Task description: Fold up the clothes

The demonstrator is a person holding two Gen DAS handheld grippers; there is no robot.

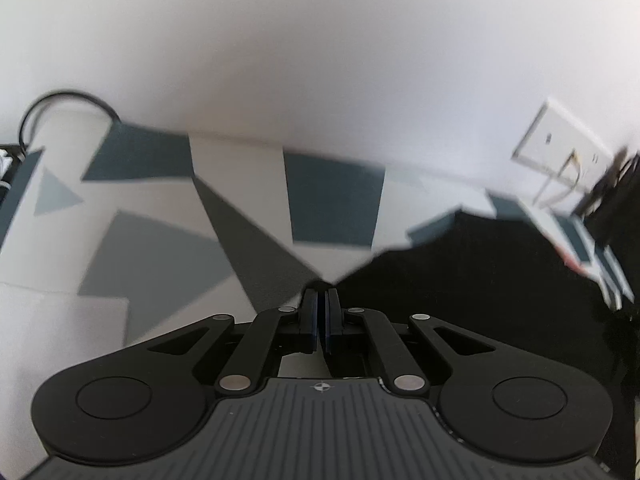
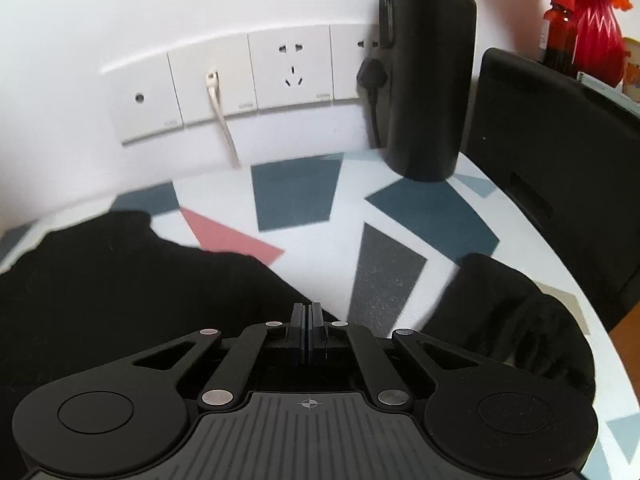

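From my left wrist view, the left hand-held gripper (image 1: 322,296) has its fingers pressed together on a corner of the black cloth garment (image 1: 480,300); the cloth spreads away to the right of the fingertips over the counter (image 1: 240,168), a white surface patterned with grey, dark teal and pink shapes. On my right wrist view, the right hand-held gripper (image 2: 307,310) also stands closed, its fingertips at the garment's edge (image 2: 120,280); whether cloth is pinched between them I cannot tell; most of the black fabric lies to the left of the fingers, and a second bunched part of black fabric (image 2: 512,312) lies to the right near the counter's rim. I count two hand-held grippers; one tall matte black bottle (image 2: 428,80) upright at the back, lid on, contents hidden; a row of four white wall plates (image 2: 288,66), with one white cable (image 2: 220,120) and one black plug (image 2: 373,74) in them; one red vase (image 2: 598,28) far right.
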